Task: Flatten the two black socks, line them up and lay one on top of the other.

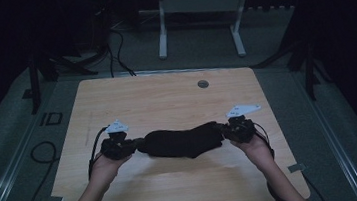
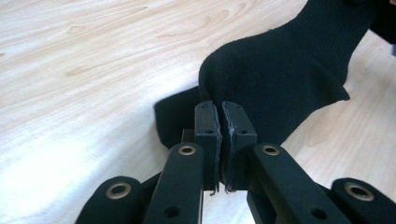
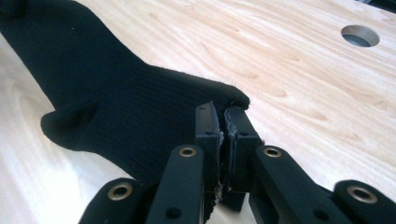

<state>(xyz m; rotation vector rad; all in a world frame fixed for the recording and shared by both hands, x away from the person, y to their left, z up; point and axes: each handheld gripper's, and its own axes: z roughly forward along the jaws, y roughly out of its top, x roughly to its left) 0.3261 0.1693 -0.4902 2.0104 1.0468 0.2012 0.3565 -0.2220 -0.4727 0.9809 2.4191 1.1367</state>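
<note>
A wooden table (image 1: 166, 101) with a round hole (image 1: 203, 84).

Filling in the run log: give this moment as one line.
left gripper: shut on black sock | right gripper: shut on black sock | sock stretched between both, above table

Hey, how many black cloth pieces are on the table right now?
1: the black cloth stretches across the table's near middle, held between the left gripper and right gripper. Folded layers could hide another.

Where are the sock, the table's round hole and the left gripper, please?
sock (image 1: 183, 141), high view, middle of the fabric.
hole (image 3: 360, 36), right gripper view, its dark opening.
left gripper (image 2: 220, 122), left gripper view, between its closed jaws.
</note>
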